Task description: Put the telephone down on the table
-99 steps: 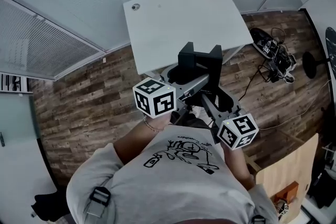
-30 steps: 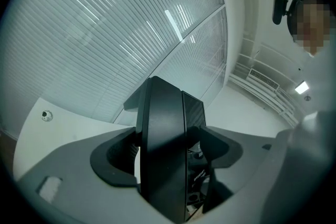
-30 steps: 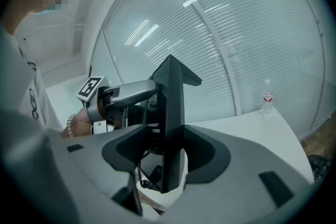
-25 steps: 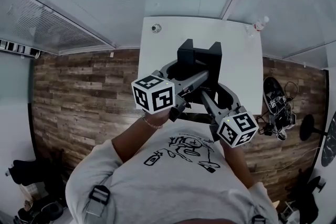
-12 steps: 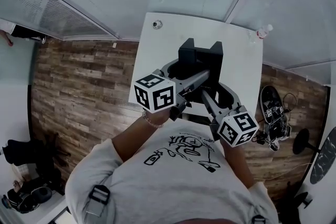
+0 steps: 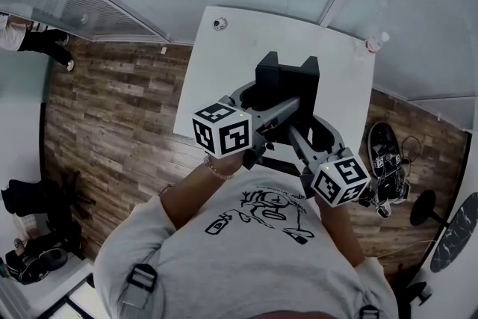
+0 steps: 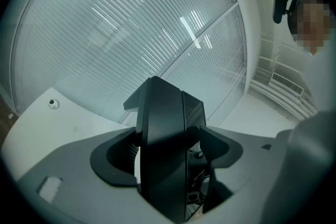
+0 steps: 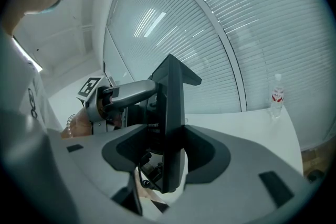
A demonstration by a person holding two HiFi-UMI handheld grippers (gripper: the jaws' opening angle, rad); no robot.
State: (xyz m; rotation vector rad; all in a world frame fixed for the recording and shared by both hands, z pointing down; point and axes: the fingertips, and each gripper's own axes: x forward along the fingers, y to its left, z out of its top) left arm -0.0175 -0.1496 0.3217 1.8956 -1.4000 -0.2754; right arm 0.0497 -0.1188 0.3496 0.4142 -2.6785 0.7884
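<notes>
While the lower part of the telephone (image 7: pixel 164 128) is cut off behind the grey bodies of both grippers, its underside cannot be seen, and whether it touches the tabletop (image 6: pixel 224 75) cannot be told from any view. Its dark faces are too dim for keys or a handset to be made out; only a black, upright block with a notched top is shown. The left claw (image 7: pixel 167 153) is seen clenched on the telephone, one jaw pressed to each flat side, with the block rising straight up between them. The right claw (image 8: pixel 167 150) is likewise closed on the telephone, which is seen edge-on there as a thin black slab standing between its jaws. From the head view the telephone is seen held between the two grippers, in front of the person's chest and over the near half of the white tabletop. A small bottle (image 8: pixel 276 96) is seen standing at the far right corner of the tabletop, well apart from the telephone. A wooden floor (image 6: pixel 112 116) is shown around the tabletop.
</notes>
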